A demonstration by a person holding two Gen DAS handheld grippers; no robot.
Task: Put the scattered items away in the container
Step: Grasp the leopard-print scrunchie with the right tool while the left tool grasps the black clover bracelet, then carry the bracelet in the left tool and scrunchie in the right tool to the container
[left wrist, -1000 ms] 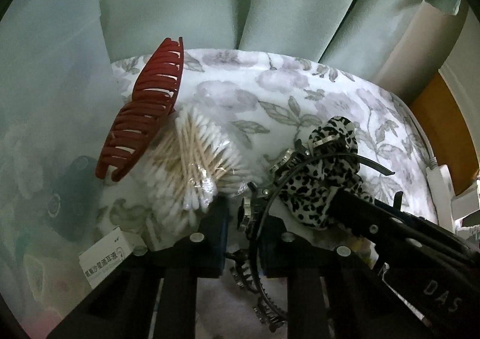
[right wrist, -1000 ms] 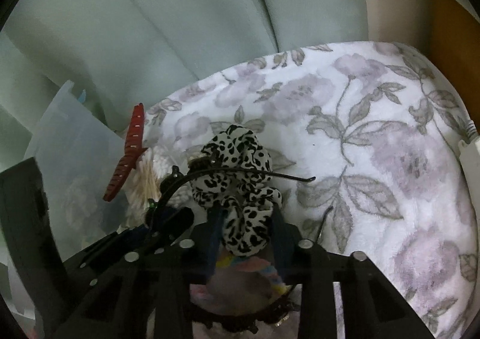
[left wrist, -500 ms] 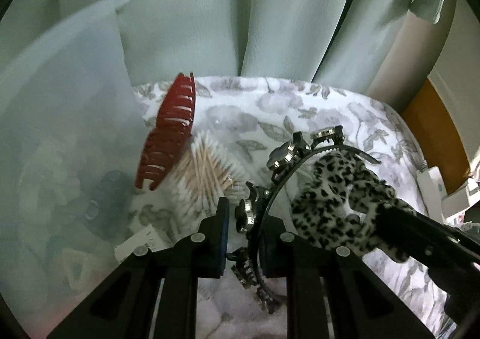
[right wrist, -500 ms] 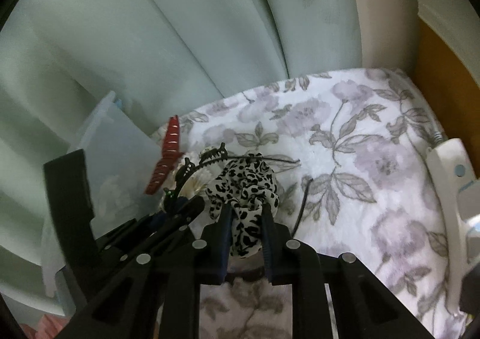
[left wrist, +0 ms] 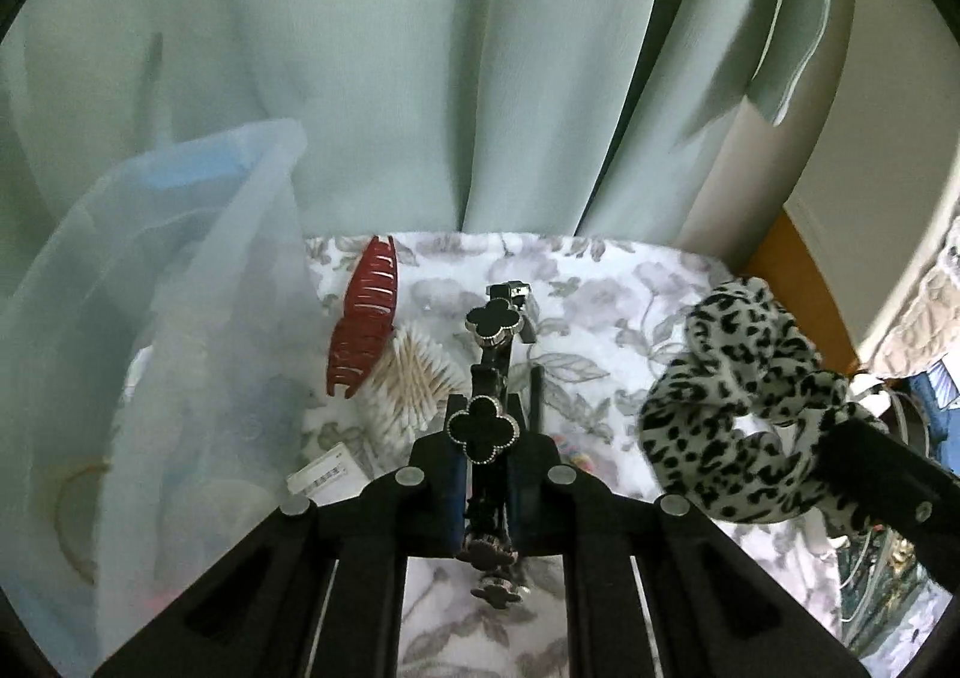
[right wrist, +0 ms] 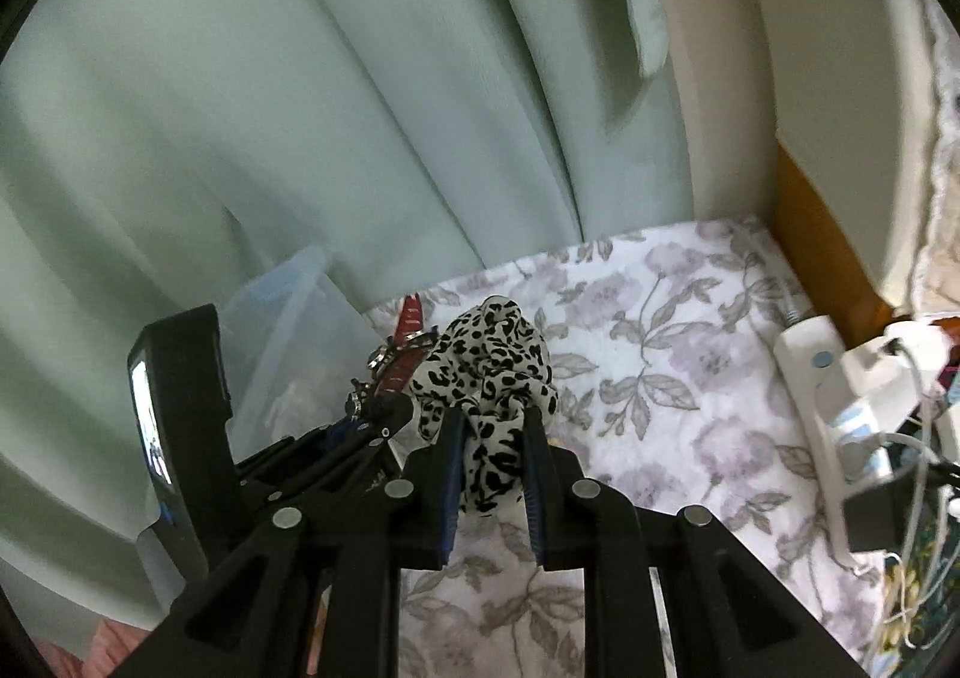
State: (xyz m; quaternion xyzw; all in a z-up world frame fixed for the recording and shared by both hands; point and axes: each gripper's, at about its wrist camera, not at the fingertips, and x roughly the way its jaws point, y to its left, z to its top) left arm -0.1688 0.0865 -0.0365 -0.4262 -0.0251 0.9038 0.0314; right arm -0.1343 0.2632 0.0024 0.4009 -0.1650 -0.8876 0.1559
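My left gripper [left wrist: 489, 474] has its jaws closing tight on a black headband [left wrist: 497, 321] with clover-shaped ornaments, held up above the floral blanket [left wrist: 606, 312]. My right gripper [right wrist: 492, 438] is shut on a leopard-print scrunchie [right wrist: 486, 360], which is also in the air and appears at the right of the left wrist view as the scrunchie [left wrist: 732, 396]. A translucent plastic container [left wrist: 180, 318] stands at the left with several items dimly visible inside. A red claw clip [left wrist: 366, 330] and a pack of cotton swabs [left wrist: 414, 372] lie on the blanket beside the container.
Pale green curtains [left wrist: 420, 78] hang right behind the blanket and the container. A small white labelled box [left wrist: 321, 474] lies by the container's wall. A white power strip [right wrist: 822, 396] with cables lies at the right edge, next to a wooden board [right wrist: 816, 234].
Both grippers have risen from the blanket, carrying the headband and the scrunchie upward. The clip and swabs stayed down, and the container's rim has come into view.
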